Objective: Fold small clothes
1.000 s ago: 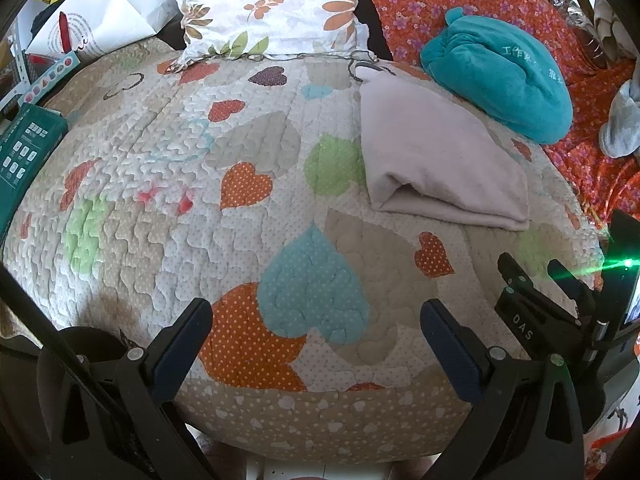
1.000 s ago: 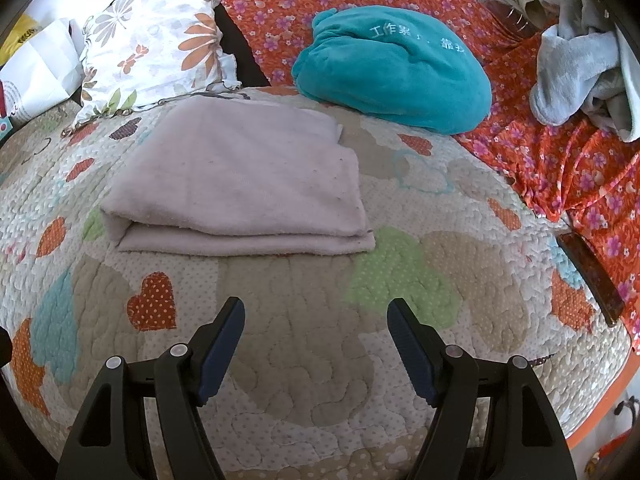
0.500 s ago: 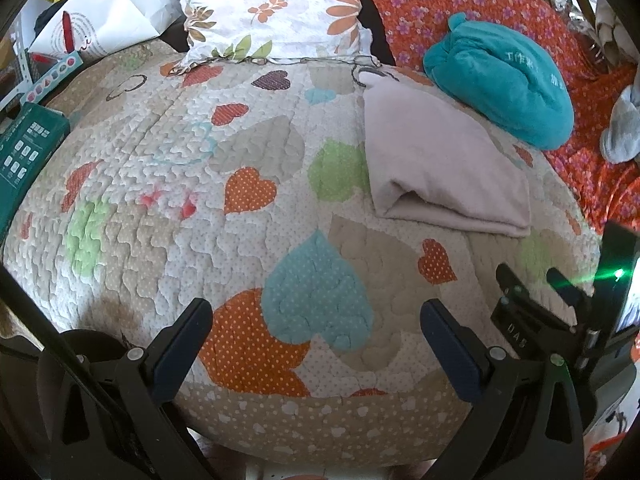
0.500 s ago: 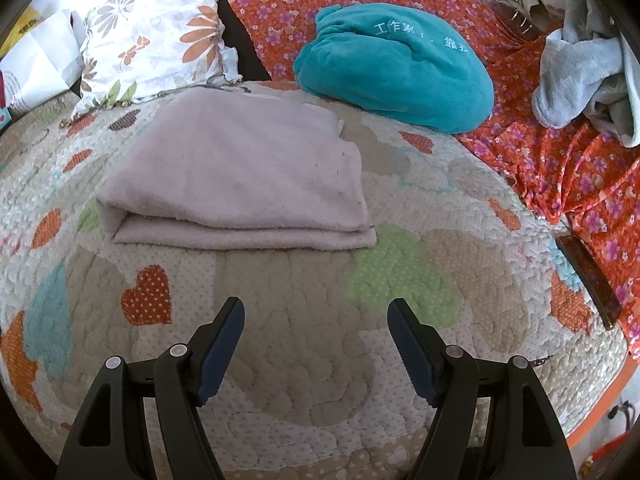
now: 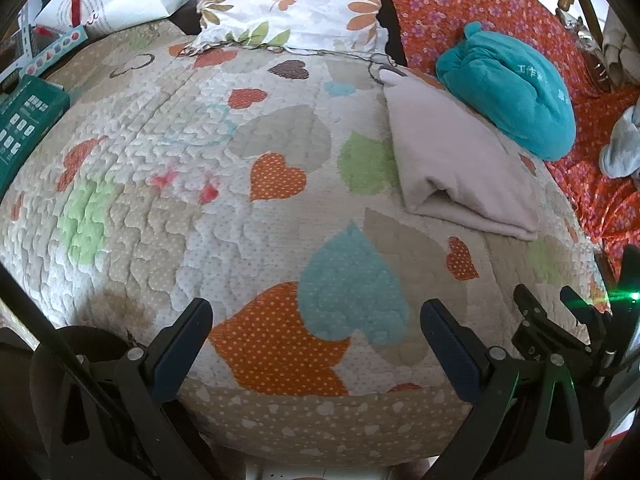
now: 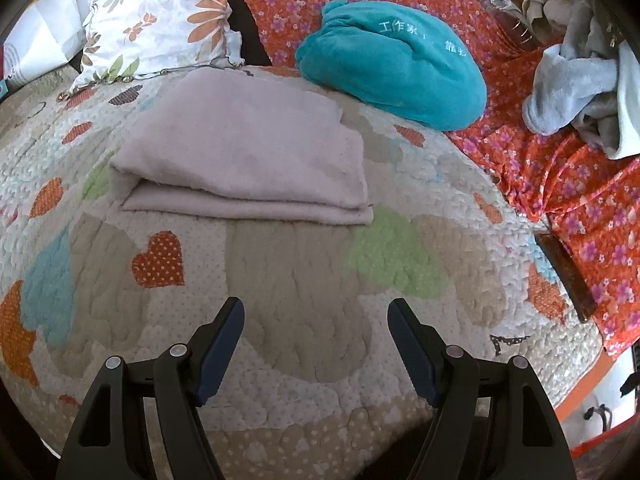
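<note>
A folded pale pink-grey garment (image 5: 456, 164) lies flat on the heart-patterned quilt (image 5: 200, 184), to the right of centre in the left wrist view. It also shows in the right wrist view (image 6: 248, 156), straight ahead of the fingers. My left gripper (image 5: 316, 316) is open and empty, over the near edge of the quilt, left of the garment. My right gripper (image 6: 316, 312) is open and empty, a short way in front of the garment's folded edge. The right gripper's body (image 5: 560, 328) shows at the lower right of the left wrist view.
A teal plush bundle (image 6: 392, 64) lies just behind the garment on a red floral cover (image 6: 560, 184). A floral pillow (image 5: 296, 4) sits at the back. Grey clothes (image 6: 580, 92) are piled at the far right. A green box (image 5: 24, 128) lies at the left edge.
Both grippers have drawn back slightly toward the near edge of the bed, still open. The folded garment has not moved.
</note>
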Demonstrator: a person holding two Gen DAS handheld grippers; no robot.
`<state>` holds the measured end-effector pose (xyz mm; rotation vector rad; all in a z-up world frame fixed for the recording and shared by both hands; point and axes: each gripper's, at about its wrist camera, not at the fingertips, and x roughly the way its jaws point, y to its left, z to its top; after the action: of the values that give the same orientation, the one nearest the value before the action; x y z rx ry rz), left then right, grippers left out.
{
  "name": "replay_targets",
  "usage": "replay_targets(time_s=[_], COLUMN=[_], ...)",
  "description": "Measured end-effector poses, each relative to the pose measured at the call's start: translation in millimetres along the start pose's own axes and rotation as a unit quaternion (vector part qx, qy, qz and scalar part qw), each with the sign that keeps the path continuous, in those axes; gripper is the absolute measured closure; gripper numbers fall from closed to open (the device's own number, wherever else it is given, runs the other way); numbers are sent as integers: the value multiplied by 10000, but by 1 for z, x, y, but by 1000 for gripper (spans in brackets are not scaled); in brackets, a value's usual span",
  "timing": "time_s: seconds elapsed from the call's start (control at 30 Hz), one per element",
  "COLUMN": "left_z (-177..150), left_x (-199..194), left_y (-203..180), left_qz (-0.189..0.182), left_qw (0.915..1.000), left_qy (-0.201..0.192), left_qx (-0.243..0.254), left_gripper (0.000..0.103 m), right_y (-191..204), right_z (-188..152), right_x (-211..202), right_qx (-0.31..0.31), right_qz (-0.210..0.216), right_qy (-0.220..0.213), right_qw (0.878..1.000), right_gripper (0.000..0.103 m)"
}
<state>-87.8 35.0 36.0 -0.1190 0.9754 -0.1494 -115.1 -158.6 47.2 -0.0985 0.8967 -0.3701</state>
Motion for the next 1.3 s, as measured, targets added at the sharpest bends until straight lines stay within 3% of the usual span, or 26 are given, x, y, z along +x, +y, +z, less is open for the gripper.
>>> replay_targets(time_s=[0.33, 0.67, 1.03, 1.3], left_z=[1, 0, 1, 4], left_x=[-10, -18, -15, -7], left_y=[12, 0, -14, -10], left_qz=[-25, -174, -164, 46], left_qw=[9998, 9996, 9999, 10000], left_qy=[-129, -197, -49, 53], left_qx=[-169, -113, 11, -40], left_gripper=[0, 0, 0, 0], right_y=[21, 8, -5, 2], right_z=[10, 12, 9, 4], right_x=[-15, -24, -19, -18], right_qx=[-286, -97, 98, -6], right_qz=[220, 268, 378, 499], right_qy=[-127, -290, -198, -135], right_qw=[9993, 9992, 9990, 9987], right_gripper=[24, 22, 22, 20])
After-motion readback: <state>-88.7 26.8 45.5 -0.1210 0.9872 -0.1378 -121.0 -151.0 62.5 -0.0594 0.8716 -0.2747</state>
